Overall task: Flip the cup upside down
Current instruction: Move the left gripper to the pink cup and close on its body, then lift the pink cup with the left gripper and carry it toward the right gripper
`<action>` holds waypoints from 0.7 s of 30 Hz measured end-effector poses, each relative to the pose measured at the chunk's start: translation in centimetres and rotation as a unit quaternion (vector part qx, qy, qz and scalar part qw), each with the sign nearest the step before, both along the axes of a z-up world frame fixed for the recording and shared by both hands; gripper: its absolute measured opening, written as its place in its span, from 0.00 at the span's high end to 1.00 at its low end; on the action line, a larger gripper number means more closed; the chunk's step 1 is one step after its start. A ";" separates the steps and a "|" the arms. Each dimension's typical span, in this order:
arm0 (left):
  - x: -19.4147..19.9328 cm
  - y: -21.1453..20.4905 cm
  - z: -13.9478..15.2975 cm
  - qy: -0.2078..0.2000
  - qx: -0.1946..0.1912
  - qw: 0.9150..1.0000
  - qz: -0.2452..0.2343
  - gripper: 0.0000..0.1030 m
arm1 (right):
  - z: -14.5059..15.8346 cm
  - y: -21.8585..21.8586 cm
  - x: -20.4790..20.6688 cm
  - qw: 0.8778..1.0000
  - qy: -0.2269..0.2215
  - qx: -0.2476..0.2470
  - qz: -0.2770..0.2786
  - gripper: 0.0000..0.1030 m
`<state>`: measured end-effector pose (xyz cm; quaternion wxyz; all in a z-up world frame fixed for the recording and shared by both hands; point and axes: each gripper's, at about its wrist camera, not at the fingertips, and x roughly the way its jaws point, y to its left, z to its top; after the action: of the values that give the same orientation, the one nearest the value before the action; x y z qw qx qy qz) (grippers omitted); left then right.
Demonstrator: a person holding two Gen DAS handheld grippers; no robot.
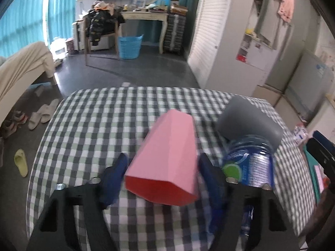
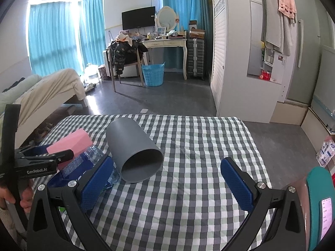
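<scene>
The pink cup [image 1: 167, 156] lies tilted between the blue pads of the left tool [image 1: 162, 167], its open red-lined mouth toward the camera and its closed base pointing away. The pads stand apart on either side of it, and whether they touch its walls cannot be told through the blur.

Just to the right of the pink cup lies a clear water bottle [image 1: 249, 163] with a blue label, and beyond the bottle a grey cup [image 1: 249, 121] rests on its side on the checked tabletop [image 1: 94, 125].

The right wrist view shows what the left one does not: the grey cup [image 2: 136, 154] has its open mouth turned toward the right tool [image 2: 167, 179], whose pads are spread wide with nothing between them. Left of the grey cup the bottle [image 2: 94, 159] lies crowded against it, and further left the pink cup [image 2: 71, 142] shows partly behind the left tool's black frame. At the right edge, far from the grey cup, stands a teal device [image 2: 320, 205] with a lit screen.
</scene>
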<state>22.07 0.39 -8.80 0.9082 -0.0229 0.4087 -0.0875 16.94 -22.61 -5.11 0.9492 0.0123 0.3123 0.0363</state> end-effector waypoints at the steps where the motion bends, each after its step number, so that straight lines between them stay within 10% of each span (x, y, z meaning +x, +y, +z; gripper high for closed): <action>1: -0.3 -0.2 0.1 -0.003 0.013 1.000 0.003 0.34 | 0.1 -0.1 -0.1 1.000 -0.002 0.001 0.000 0.00; 21: -15.6 0.7 0.7 0.017 0.013 0.999 0.048 0.35 | 5.5 0.5 -9.9 0.997 -0.072 0.017 0.020 0.00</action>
<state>6.42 1.13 -8.07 0.9047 -0.0321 0.4232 -0.0380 7.07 -22.14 0.38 0.9679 0.0198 0.2432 0.0610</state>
